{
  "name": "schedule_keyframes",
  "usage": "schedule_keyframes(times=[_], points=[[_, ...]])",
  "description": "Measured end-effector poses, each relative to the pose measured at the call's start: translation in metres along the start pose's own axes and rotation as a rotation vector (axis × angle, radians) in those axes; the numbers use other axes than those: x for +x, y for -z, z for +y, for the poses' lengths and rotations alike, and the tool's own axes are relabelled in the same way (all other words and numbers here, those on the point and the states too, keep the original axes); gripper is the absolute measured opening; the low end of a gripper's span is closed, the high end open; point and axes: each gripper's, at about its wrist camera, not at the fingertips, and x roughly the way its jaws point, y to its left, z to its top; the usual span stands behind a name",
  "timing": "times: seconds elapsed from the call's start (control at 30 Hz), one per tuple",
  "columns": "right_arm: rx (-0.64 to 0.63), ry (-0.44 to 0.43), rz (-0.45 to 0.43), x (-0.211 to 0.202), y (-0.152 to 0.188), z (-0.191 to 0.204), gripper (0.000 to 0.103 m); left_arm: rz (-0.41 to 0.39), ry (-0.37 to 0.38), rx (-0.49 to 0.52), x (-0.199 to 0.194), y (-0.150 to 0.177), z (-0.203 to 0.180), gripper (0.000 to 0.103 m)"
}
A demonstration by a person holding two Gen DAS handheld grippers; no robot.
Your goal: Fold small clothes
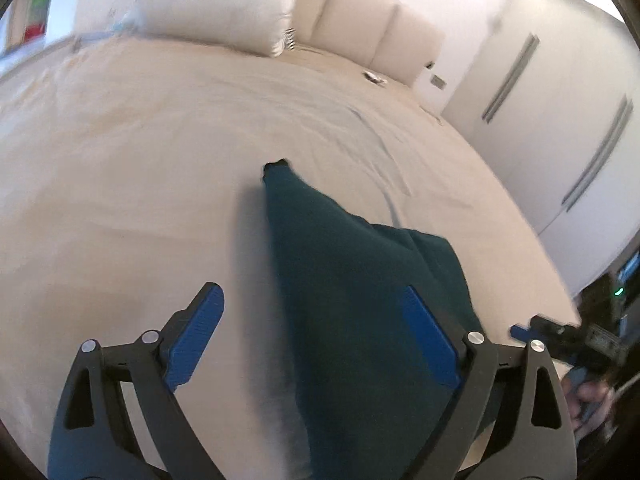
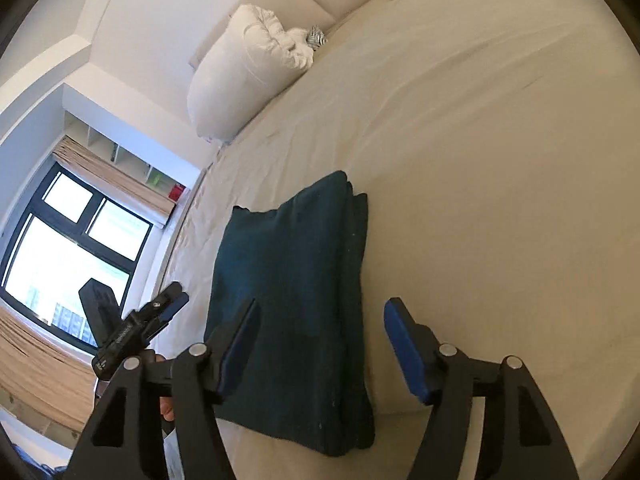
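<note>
Left gripper: jaws stand wide apart, blue pads bare — nothing pinched. The dark teal folded garment lies on the beige bed sheet under and ahead of this gripper, reaching in from its right finger toward the middle of the gap; the left finger hangs over bare sheet. The cloth's far end tapers to a narrow corner straight ahead of the fingertips. This view is motion-blurred, so pad-to-cloth contact on the right side cannot be told.

Right gripper: jaws parted, a clear gap, nothing gripped. The same garment lies flat between and ahead of its fingers, nearer the left finger, whose pad overlaps the cloth's edge in view; the right finger is over bare sheet, just beside the cloth's layered fold edge. Stacked layers are visible along that right side.

Left of the right gripper's fingers, the other gripper shows with fingertips of a hand behind it.

Well ahead of both grippers — a white pillow against the padded headboard.
</note>
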Motion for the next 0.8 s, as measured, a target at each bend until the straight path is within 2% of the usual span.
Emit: schedule_keyframes(times=[0.07, 0.1, 0.23, 0.33, 0.43, 0.47, 0.53, 0.57, 0.6, 0.7, 0.8], points=[[0.031, -0.003, 0.055, 0.026, -0.003, -0.001, 0.071, 0.079, 0.041, -0.039, 0.010, 0.003, 0.006, 0.091], [0.053, 0.000, 0.090, 0.039, -0.005, -0.004, 0.071, 0.146, 0.074, -0.048, 0.021, 0.007, 0.006, 0.091], [0.092, 0.010, 0.141, 0.069, -0.005, -0.007, 0.071, 0.273, 0.118, -0.069, 0.049, 0.018, 0.003, 0.091], [0.091, 0.005, 0.170, 0.079, -0.010, -0.004, 0.071, 0.353, 0.150, -0.076, 0.069, 0.023, -0.002, 0.074], [0.063, 0.025, 0.203, 0.089, -0.015, 0.003, 0.071, 0.367, 0.155, -0.105, 0.076, 0.024, -0.002, 0.066], [0.056, 0.031, 0.214, 0.093, -0.016, 0.005, 0.069, 0.371, 0.159, -0.116, 0.077, 0.023, -0.001, 0.063], [0.059, 0.034, 0.239, 0.101, -0.018, 0.005, 0.058, 0.387, 0.179, -0.153, 0.078, 0.022, 0.004, 0.058], [0.071, 0.044, 0.251, 0.104, -0.019, 0.004, 0.045, 0.395, 0.184, -0.163, 0.079, 0.020, 0.006, 0.054], [0.077, 0.050, 0.253, 0.105, -0.018, 0.004, 0.040, 0.405, 0.181, -0.162, 0.077, 0.020, 0.006, 0.050], [0.031, 0.105, 0.235, 0.106, -0.017, 0.017, 0.029, 0.404, 0.153, -0.117, 0.075, 0.015, -0.002, 0.040], [-0.042, 0.181, 0.198, 0.099, -0.015, 0.042, 0.025, 0.391, 0.133, -0.097, 0.069, 0.009, -0.010, 0.036]])
